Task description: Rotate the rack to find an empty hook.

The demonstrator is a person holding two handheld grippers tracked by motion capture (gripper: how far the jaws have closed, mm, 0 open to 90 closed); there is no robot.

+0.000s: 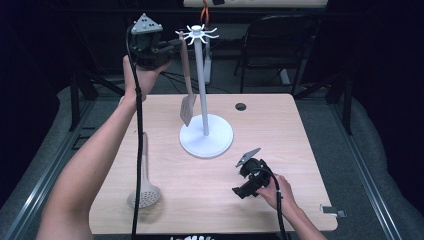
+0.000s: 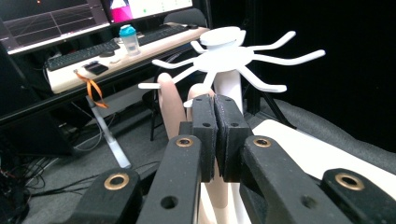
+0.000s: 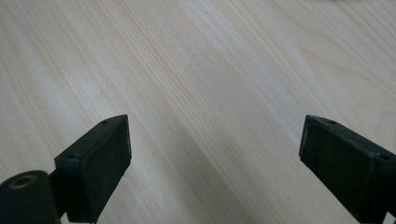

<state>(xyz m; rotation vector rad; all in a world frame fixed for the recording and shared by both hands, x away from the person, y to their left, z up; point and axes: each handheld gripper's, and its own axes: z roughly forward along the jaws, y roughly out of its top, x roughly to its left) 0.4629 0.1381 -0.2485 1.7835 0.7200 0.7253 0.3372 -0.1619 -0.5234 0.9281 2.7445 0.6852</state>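
The left gripper [image 1: 172,47], clenched on the wooden spatula [image 1: 187,95], holds it upright beside the rack [image 1: 205,100], blade down; the right gripper [image 1: 239,192] is released.

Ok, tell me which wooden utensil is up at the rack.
The flat wooden spatula, held by the left gripper at the white rack's hooks; the slotted spoon lies on the table.

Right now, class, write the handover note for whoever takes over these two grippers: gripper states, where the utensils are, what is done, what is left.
Left gripper: raised by the top of the white rack, jaws shut on the handle of the wooden spatula, right at the hooks.
Right gripper: open, held low over the table.
Slotted spoon: lies flat at the table's front left.
Done: spatula lifted to the rack.
Left: confirm it hangs, release it, then probably hang the spoon.
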